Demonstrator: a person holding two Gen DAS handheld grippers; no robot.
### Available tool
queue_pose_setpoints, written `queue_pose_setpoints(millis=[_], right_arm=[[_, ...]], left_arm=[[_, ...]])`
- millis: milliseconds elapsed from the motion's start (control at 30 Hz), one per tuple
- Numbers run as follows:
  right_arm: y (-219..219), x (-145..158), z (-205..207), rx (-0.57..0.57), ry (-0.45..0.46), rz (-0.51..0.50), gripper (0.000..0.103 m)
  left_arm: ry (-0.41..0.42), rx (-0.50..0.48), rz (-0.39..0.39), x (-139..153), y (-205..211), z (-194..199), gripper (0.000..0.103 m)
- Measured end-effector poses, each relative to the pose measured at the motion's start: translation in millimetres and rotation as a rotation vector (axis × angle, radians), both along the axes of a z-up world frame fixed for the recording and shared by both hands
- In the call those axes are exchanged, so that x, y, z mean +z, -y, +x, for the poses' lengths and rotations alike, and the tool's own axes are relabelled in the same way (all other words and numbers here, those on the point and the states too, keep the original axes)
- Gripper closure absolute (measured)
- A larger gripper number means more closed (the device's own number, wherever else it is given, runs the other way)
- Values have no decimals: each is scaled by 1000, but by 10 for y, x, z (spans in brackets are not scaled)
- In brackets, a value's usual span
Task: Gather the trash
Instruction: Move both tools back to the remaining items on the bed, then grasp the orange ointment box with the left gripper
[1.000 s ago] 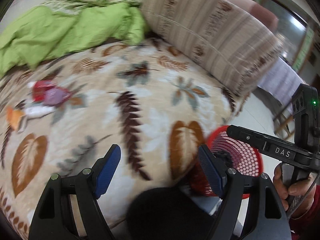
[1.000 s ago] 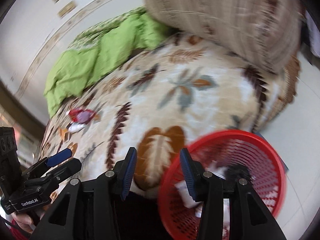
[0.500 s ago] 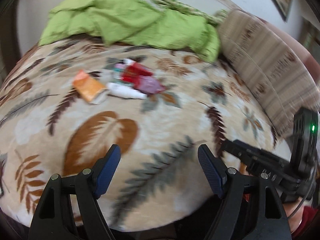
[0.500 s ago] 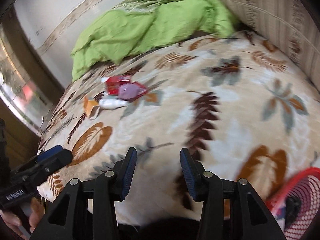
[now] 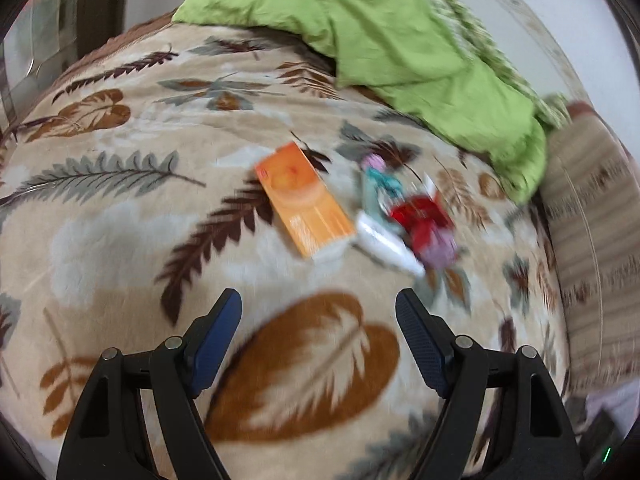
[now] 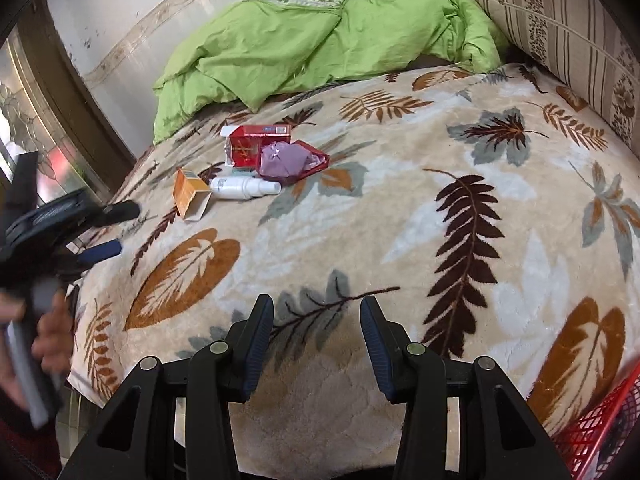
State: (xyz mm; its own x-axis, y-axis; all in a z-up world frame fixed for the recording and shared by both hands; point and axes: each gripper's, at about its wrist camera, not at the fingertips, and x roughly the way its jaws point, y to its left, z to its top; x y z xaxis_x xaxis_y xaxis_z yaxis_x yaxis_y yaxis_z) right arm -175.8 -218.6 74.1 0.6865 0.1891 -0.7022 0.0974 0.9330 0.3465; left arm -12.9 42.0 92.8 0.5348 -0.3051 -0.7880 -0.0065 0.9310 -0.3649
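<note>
A small pile of trash lies on the leaf-patterned blanket (image 6: 440, 208): an orange carton (image 5: 304, 204) (image 6: 190, 196), a white spray bottle (image 5: 384, 244) (image 6: 244, 188), a red box (image 6: 256, 140) (image 5: 420, 216) and a crumpled purple bag (image 6: 284, 160) (image 5: 438, 252). My left gripper (image 5: 318, 320) (image 6: 120, 230) is open and empty, hovering over the blanket just short of the carton. At the bed's near edge my right gripper (image 6: 316, 320) is open with nothing between its fingers, well short of the pile. The red mesh basket (image 6: 600, 432) shows at the lower right corner.
A rumpled green quilt (image 6: 320, 40) (image 5: 400, 40) lies behind the trash. A striped pillow (image 6: 560, 32) (image 5: 592, 208) rests at the right. A wall and a dark wooden frame (image 6: 80, 92) stand at the left. A hand (image 6: 52, 332) holds the left gripper's handle.
Both views have swung away from the red basket toward the trash pile. The left gripper has come much nearer to the orange carton and rolled. Neither gripper's jaw spacing has changed.
</note>
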Motion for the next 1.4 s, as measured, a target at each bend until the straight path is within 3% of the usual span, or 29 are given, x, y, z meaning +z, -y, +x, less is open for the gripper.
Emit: queue_pose_setpoints(millis=[200, 333, 500, 533, 600, 633, 800, 967, 1167, 1233, 1400], right_arm=[[10, -20, 22, 14, 3, 25, 55], [17, -32, 26, 21, 9, 42, 55], [34, -42, 36, 27, 10, 60, 55], [35, -45, 33, 29, 11, 62, 55], [37, -46, 34, 29, 11, 64, 55], [37, -49, 35, 29, 11, 65, 55], [22, -52, 40, 35, 6, 64, 55], [16, -57, 51, 48, 3, 66, 55], [-147, -93, 194, 167, -55, 55, 55], [-249, -49, 263, 227, -36, 46, 55], [-444, 168, 639, 332, 19, 0, 55]], left_arm=[[-29, 85, 6, -135, 1, 548, 25], [-101, 125, 8, -360, 20, 877, 25], [-139, 165, 5, -577, 11, 1080, 25], [-122, 165, 26, -572, 33, 1099, 26], [-108, 153, 51, -561, 63, 1114, 48], [-105, 149, 58, -558, 64, 1109, 50], [-71, 120, 71, -509, 2, 911, 51], [-17, 100, 74, -406, -167, 388, 51], [21, 76, 116, -428, -181, -263, 51], [43, 84, 145, -452, -135, -401, 57], [92, 100, 202, -501, -65, -532, 57]])
